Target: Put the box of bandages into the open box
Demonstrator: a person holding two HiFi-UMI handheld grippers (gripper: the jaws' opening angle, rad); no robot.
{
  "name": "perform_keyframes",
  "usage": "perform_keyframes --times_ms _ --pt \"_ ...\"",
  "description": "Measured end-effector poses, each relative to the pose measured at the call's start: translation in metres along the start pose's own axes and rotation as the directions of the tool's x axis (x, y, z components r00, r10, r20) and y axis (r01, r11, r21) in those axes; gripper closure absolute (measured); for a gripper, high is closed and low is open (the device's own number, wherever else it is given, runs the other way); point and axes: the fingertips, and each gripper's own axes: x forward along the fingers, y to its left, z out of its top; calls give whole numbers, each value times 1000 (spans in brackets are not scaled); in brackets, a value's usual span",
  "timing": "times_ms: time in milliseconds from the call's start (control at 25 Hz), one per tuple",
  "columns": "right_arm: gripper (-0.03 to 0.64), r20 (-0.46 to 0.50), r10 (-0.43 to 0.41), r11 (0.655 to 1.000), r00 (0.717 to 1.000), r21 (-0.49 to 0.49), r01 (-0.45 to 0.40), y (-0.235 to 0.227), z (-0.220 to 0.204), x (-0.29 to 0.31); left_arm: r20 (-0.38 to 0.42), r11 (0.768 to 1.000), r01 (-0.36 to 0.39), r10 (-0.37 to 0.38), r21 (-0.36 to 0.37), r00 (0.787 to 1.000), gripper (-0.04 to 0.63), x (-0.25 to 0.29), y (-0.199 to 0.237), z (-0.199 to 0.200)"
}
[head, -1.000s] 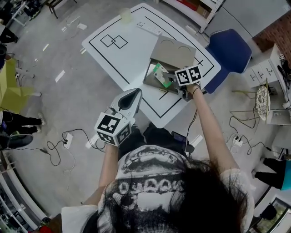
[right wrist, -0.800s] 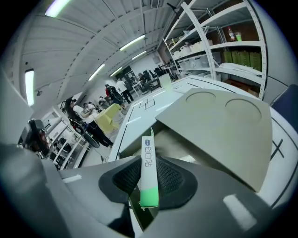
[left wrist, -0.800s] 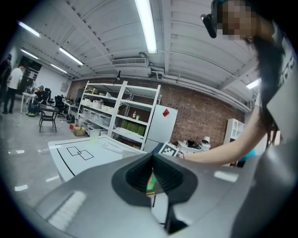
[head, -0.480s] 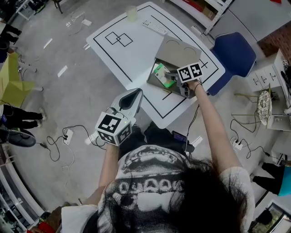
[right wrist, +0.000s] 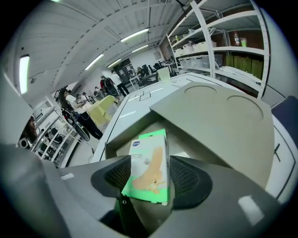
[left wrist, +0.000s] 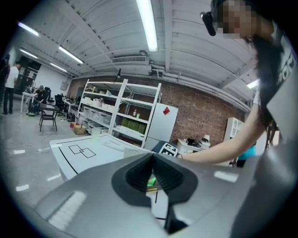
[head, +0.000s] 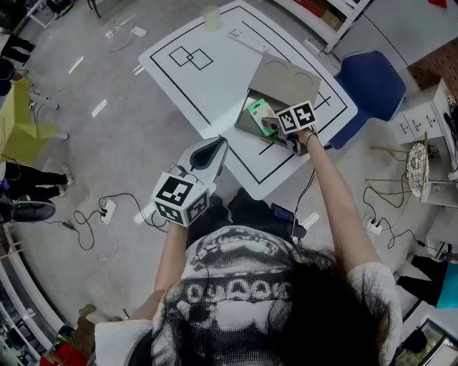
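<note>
The green and white box of bandages (right wrist: 149, 165) lies tilted between my right gripper's (right wrist: 148, 181) jaws, which are opening; the pads stand beside its long edges without pressing. It rests over the inside of the open cardboard box (right wrist: 116, 139), whose grey lid (right wrist: 219, 116) leans back behind it. In the head view the box of bandages (head: 259, 113) sits inside the open box (head: 247, 127) on the white table (head: 207, 78), with the right gripper (head: 272, 123) at its near side. My left gripper (head: 217, 145) hangs off the table's near edge, shut and empty (left wrist: 152, 160).
A blue chair (head: 368, 75) stands right of the table. A pale cup (head: 211, 18) and a flat white item (head: 247, 41) lie at the table's far side. Cables (head: 107, 214) trail on the floor at the left. Shelving (left wrist: 116, 111) and people fill the room behind.
The right gripper has stayed at the open box with the bandage box at its tip. The left gripper has not moved. The head view has shifted slightly.
</note>
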Motion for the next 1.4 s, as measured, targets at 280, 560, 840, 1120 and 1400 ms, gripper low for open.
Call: perform_keyframes --times_ms 280,560,840,1120,1400 --pt "356 32 -25 1000 999 11 25 1 -2 -15 -4 1000 28 -28 5 1000 595 -1 -4 -2" --pt "359 151 7 999 988 38 -13 21 9 -44 -2 998 54 -54 9 999 595 -5 -5 -1" --pt "393 311 12 1000 950 20 -19 55 21 -90 -6 996 90 -90 16 996 595 -11 -10 -2" --pt "432 490 15 998 871 40 -40 105 27 -140 0 990 142 -142 25 990 595 -18 -13 -1" --pt "480 619 -18 995 785 92 -49 157 18 -173 -2 972 229 -229 45 973 595 -25 -24 0"
